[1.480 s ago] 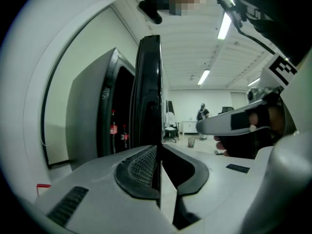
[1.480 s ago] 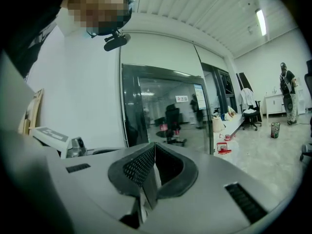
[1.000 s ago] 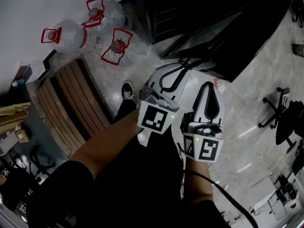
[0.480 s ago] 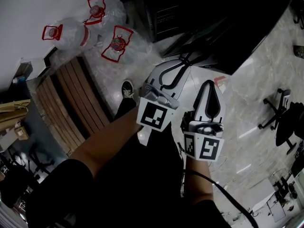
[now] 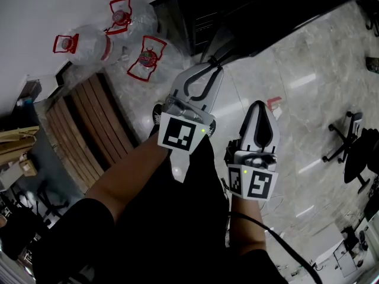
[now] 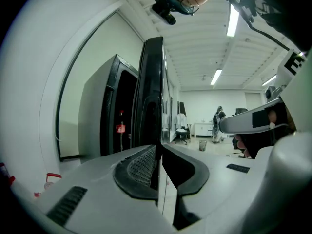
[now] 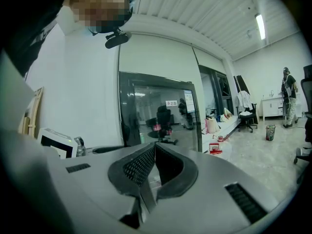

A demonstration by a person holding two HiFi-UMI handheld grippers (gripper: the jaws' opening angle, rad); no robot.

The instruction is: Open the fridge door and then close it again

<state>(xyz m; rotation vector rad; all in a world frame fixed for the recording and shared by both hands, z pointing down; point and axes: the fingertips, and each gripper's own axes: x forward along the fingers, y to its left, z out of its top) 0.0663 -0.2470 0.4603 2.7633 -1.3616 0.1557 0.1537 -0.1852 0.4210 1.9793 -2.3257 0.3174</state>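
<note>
The black fridge (image 5: 201, 10) stands at the top of the head view, its dark glass door (image 5: 284, 22) swung nearly flat against the cabinet. My left gripper (image 5: 214, 61) reaches out to the door's free edge with its jaws shut and its tips at that edge. In the left gripper view the door edge (image 6: 152, 91) rises straight above the gripper (image 6: 158, 147), and the fridge body (image 6: 97, 116) is to its left. My right gripper (image 5: 260, 105) hangs back over the floor, shut and holding nothing. The glass door (image 7: 156, 116) faces that gripper (image 7: 154, 144) in its own view.
Three large water bottles (image 5: 83, 43) with red handles lie left of the fridge, beside a slatted wooden bench (image 5: 83, 129). An office chair (image 5: 355, 152) stands at the right and a small red-white item (image 5: 273, 103) lies on the marble floor. A person (image 7: 288, 96) stands far off.
The fridge door has swung from wide open back toward the cabinet. My left gripper has moved forward and up along with its edge. The right gripper has barely moved.
</note>
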